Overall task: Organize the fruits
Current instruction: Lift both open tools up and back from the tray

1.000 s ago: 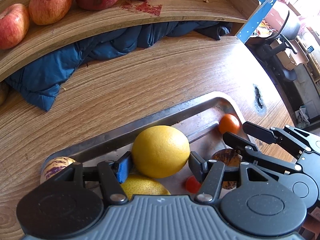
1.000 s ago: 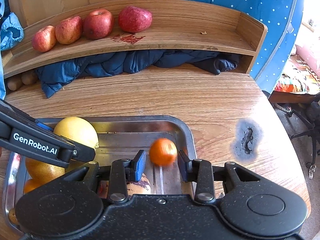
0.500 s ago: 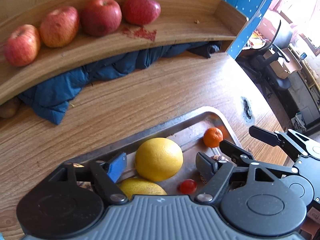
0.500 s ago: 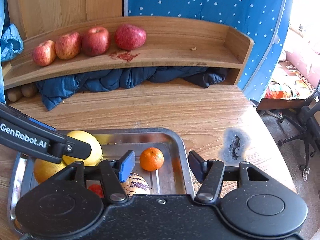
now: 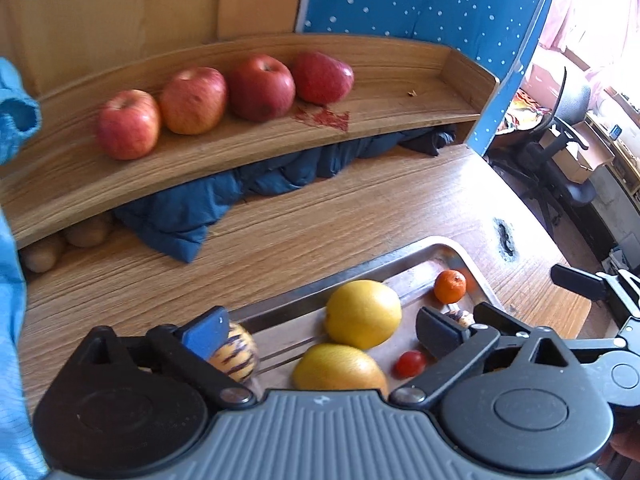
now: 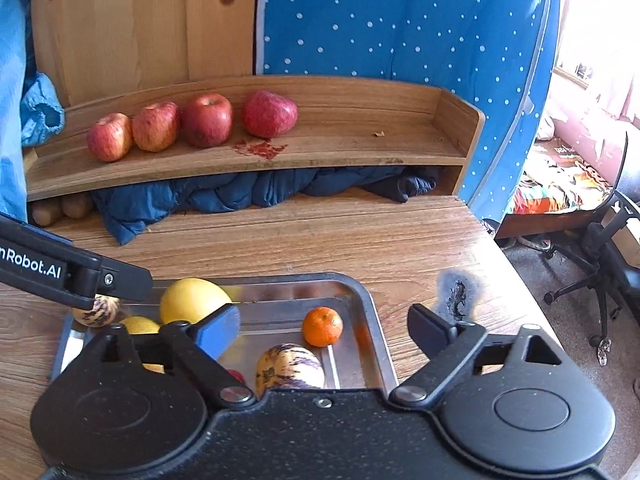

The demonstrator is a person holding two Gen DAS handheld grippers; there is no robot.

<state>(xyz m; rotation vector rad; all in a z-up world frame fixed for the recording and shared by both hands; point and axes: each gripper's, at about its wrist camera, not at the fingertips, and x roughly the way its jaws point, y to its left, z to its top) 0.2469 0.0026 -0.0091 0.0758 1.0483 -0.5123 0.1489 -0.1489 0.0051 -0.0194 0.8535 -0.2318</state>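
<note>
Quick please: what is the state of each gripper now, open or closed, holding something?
Left gripper: open, holding nothing, above the metal tray.
Right gripper: open, holding nothing, above the same tray.

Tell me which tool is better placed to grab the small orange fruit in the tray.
Probably the right tool: it is open and the orange fruit sits between its fingers. The open left tool faces the yellow fruit instead.

Left hand-held gripper [image 5: 320,330] grey ribbed body, black arms, blue pad, silver screws, white "nRobot.AI" lettering
</note>
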